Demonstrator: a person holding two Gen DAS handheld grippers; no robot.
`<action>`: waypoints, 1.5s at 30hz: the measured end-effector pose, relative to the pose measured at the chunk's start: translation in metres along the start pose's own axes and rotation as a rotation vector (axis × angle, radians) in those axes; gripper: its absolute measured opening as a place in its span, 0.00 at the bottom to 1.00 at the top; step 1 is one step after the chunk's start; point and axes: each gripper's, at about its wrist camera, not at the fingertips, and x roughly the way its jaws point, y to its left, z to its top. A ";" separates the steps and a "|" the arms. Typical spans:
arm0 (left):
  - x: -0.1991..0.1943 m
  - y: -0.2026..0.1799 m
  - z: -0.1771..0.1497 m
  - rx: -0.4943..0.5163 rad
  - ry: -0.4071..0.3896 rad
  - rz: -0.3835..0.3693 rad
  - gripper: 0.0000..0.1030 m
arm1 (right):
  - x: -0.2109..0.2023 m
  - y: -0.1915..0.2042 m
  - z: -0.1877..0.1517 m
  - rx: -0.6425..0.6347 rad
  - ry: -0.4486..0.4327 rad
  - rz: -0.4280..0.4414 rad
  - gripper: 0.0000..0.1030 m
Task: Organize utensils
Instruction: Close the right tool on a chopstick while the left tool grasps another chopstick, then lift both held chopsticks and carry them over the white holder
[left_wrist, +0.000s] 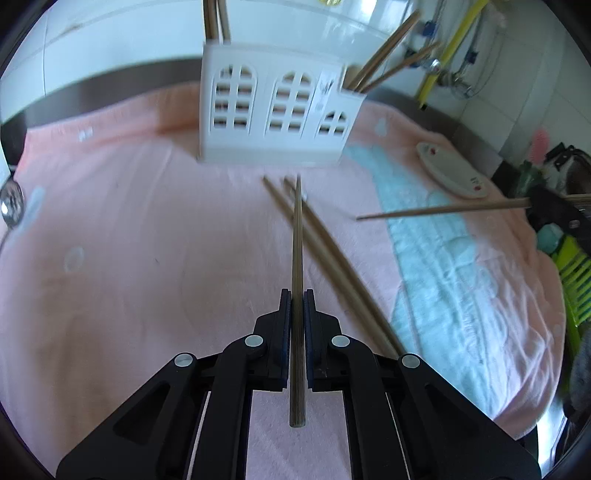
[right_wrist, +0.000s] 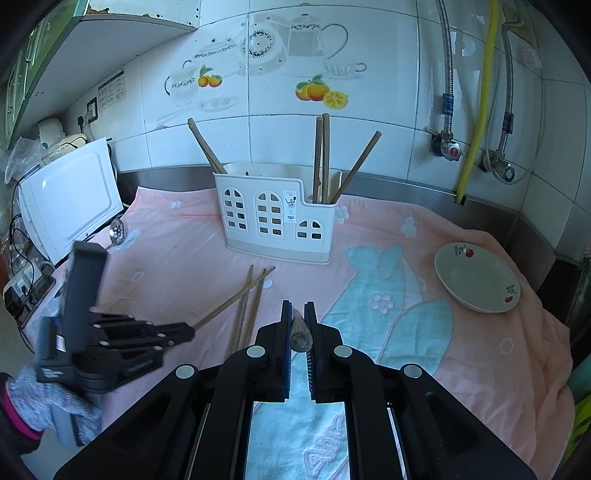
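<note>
— Left wrist view, what does it give you that the other lacks?

— Your left gripper (left_wrist: 297, 295) with its black jaws pressed together on a long round wooden chopstick (left_wrist: 297, 258), which runs straight toward 12 o'clock at the white plastic utensil holder with arched window cut-outs (left_wrist: 275, 107). Two more slim wooden chopsticks (left_wrist: 328, 254) lie on the fuzzy pink towel (left_wrist: 129, 221) beneath it, slanting from 5 toward 12 o'clock. At 3 o'clock your right gripper (left_wrist: 532, 204) is clamped on a second wooden chopstick (left_wrist: 443, 209) held level over the pale blue patch of the towel.

— And the right wrist view?

— It shows the tiled wall with printed teapots and oranges (right_wrist: 280, 55), a boxy white microwave (right_wrist: 70, 199) at 9 o'clock, and a shallow round ceramic dish with red flowers (right_wrist: 476, 277) at 3 o'clock. Your right gripper (right_wrist: 297, 314) pinches the blunt end of its chopstick (right_wrist: 299, 332), seen end-on. The holder (right_wrist: 277, 218) stands at 12 o'clock with four chopsticks upright or leaning in it. Your left gripper (right_wrist: 190, 331) sits at 9 o'clock, its chopstick (right_wrist: 236, 297) angled up toward the holder.
</note>
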 end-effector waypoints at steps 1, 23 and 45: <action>-0.009 -0.001 0.002 0.011 -0.021 -0.007 0.05 | 0.000 0.001 0.001 -0.002 -0.002 0.000 0.06; -0.094 -0.022 0.078 0.193 -0.209 -0.055 0.05 | -0.008 0.015 0.074 -0.095 -0.032 0.019 0.06; -0.128 -0.006 0.234 0.209 -0.412 0.084 0.05 | 0.011 -0.002 0.215 -0.030 -0.166 0.009 0.06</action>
